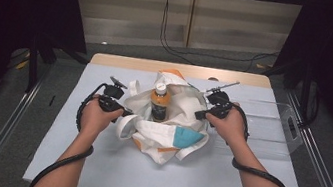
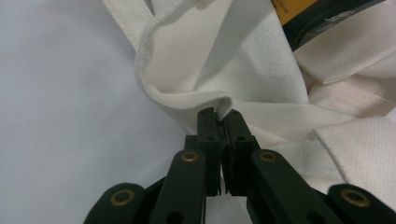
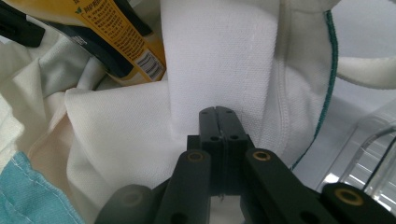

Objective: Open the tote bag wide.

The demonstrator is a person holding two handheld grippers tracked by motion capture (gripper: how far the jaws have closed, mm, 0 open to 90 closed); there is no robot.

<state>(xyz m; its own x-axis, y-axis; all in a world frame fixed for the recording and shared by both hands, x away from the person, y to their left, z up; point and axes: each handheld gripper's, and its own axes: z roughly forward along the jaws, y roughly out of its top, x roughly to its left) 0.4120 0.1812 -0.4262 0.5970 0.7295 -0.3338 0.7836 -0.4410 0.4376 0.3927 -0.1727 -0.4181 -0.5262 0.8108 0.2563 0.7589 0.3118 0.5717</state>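
We've got a white cloth bag (image 1: pixel 164 123) sitting mid-tabletop (image 1: pixel 92 163), w/ an orange-labelled bottle (image 1: pixel 159 103) standing upright inside it, cap up, roughly centred in the bag's mouth.

Our left gripper (image 1: pixel 119 109) is at the bag's left edge. In the left gripper view its jaws are clenched on a fold of the bag's white rim fabric (image 2: pixel 205 100); the cloth goes right in between the tips. The bottle's yellow-and-black label (image 2: pixel 322 18) shows at the top right of that view, just beyond the pinched fold.

Our right gripper (image 1: pixel 200 113) is at the bag's right edge, opposite the left one. In the right gripper view the jaws are clenched on the white fabric at the foot of a broad white strap (image 3: pixel 219 60); tips pressed together w/ cloth caught. The bottle (image 3: pixel 116 42) lies tilted in that view, top left, close behind the strap. A teal-stitched seam (image 3: pixel 327 74) runs down the bag's side.

A clear plastic bin (image 1: pixel 275 126) sits on the tabletop just right of the bag, near our right hand (image 1: pixel 227 128).
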